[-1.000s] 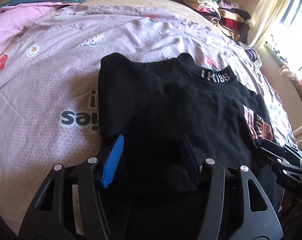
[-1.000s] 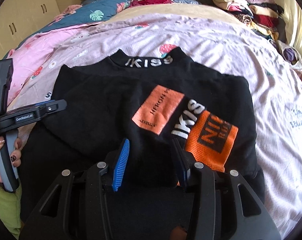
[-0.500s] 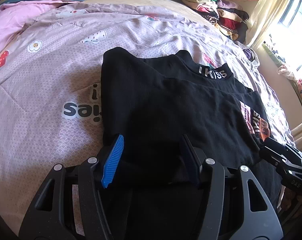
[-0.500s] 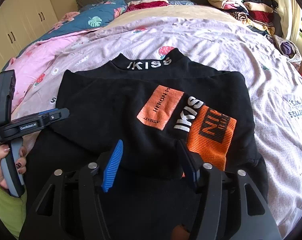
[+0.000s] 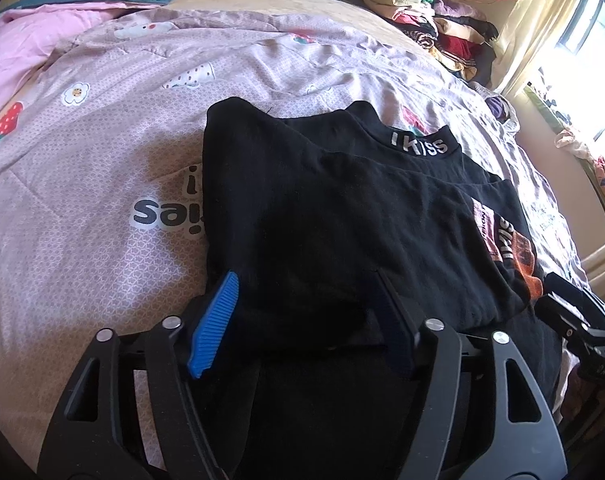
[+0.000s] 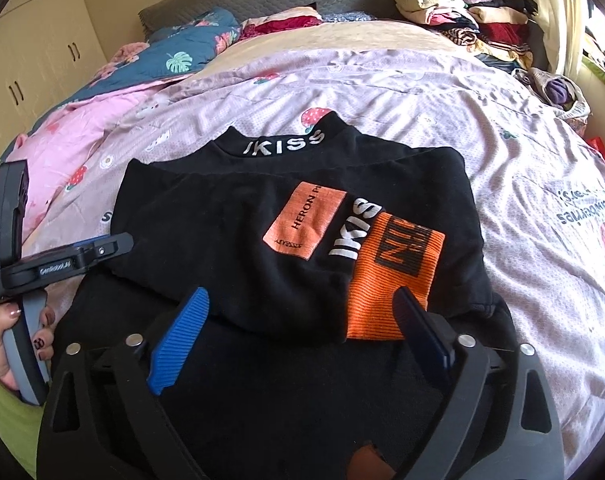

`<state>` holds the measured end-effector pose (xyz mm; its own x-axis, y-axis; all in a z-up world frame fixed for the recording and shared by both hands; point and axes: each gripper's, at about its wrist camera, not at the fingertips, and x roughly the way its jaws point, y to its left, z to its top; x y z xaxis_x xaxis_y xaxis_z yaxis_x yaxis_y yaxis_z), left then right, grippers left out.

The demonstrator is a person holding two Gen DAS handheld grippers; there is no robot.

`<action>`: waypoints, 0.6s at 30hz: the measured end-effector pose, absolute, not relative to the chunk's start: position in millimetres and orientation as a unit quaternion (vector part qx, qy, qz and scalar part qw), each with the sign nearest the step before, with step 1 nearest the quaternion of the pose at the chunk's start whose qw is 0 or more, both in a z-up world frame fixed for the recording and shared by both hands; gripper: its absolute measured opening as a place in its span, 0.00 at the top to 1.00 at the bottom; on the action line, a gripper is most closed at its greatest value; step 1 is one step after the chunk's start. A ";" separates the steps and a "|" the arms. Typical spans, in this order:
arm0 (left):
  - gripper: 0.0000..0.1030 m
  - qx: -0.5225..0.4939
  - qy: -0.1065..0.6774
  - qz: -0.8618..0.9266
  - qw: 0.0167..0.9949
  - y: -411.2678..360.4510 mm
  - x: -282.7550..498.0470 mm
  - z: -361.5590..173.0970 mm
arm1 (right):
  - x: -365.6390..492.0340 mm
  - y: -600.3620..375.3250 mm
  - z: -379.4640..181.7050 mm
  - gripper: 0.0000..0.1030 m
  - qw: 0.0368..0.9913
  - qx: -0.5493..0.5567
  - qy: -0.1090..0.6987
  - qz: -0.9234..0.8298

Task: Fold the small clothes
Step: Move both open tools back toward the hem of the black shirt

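Note:
A black sweatshirt with an "IKISS" collar and orange patches lies on the bed, both sleeves folded across its body. It also shows in the left wrist view. My right gripper is open, its fingers either side of the folded orange cuff at the near hem. My left gripper is open over the folded left sleeve's end. Each gripper shows in the other's view: the left gripper and the right gripper.
The bed is covered by a lilac printed quilt. A pink blanket and blue pillow lie at the far left. A pile of clothes is stacked at the far right by the curtain.
Both grippers have opened wider and drawn back toward the near hem, letting go of the folded fabric. The sweatshirt now lies flat with its sleeves folded in.

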<state>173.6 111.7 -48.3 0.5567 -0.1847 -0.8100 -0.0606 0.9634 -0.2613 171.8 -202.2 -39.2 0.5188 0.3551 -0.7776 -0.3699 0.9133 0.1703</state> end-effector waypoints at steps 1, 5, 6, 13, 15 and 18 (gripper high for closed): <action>0.38 -0.131 0.469 -0.036 0.873 111.5 172.5 -47.3 | 171.3 -202.1 -38.8 0.08 0.871 -0.008 0.444 0.208; 0.25 -0.130 0.466 -0.032 0.875 111.1 170.4 -42.0 | 168.3 -202.1 -36.6 0.06 0.873 -0.011 0.442 0.204; 0.20 -0.126 0.465 -0.026 0.876 110.9 169.4 -40.3 | 167.4 -202.3 -35.8 0.05 0.874 -0.010 0.441 0.203; 0.09 -0.126 0.462 -0.016 0.877 112.6 164.1 -34.4 | 163.5 -206.2 -30.6 0.05 0.879 -0.003 0.434 0.200; 0.09 -0.124 0.460 -0.016 0.879 110.7 162.0 -31.1 | 160.9 -206.2 -27.9 0.05 0.880 -0.004 0.430 0.200; 0.09 -0.119 0.455 -0.019 0.882 106.7 159.1 -24.8 | 158.4 -205.3 -23.6 0.05 0.883 -0.005 0.426 0.199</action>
<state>159.1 106.7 -24.8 0.5851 -0.1424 -0.7984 -0.0746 0.9708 -0.2279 158.4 -205.3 -23.6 0.5589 0.3465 -0.7533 -0.3550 0.9210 0.1603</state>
